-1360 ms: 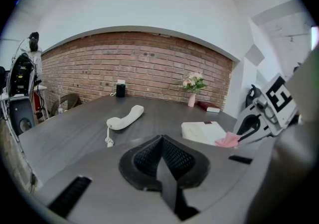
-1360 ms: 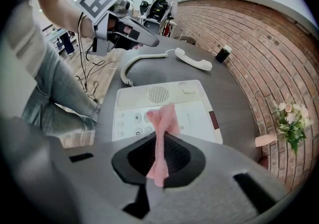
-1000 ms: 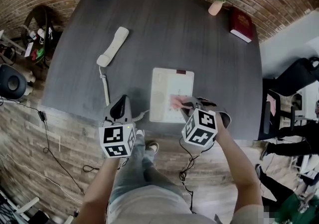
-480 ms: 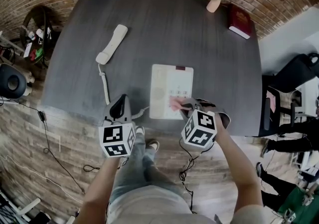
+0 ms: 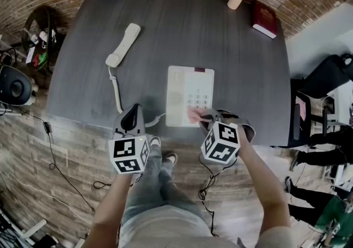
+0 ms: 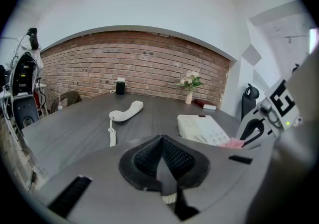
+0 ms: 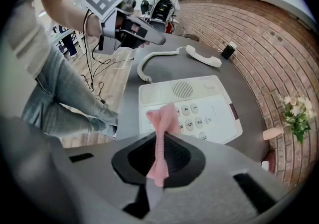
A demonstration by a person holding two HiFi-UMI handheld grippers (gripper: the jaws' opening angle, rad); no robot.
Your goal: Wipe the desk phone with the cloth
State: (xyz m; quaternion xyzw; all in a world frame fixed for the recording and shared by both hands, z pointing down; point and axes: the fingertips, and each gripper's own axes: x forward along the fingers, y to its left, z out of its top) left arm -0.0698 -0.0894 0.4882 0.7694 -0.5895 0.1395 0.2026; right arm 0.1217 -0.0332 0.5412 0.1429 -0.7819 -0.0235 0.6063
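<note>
Right gripper (image 7: 160, 143) jaws pinch the pink cloth (image 7: 163, 118); its free end lies on the desk phone (image 7: 214, 98). Left gripper (image 6: 160, 158) jaws pressed together, empty.

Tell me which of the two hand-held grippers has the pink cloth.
The right hand-held gripper: its jaws are shut on the pink cloth, at the desk phone keypad. The left hand-held gripper is shut with nothing between its jaws.
</note>
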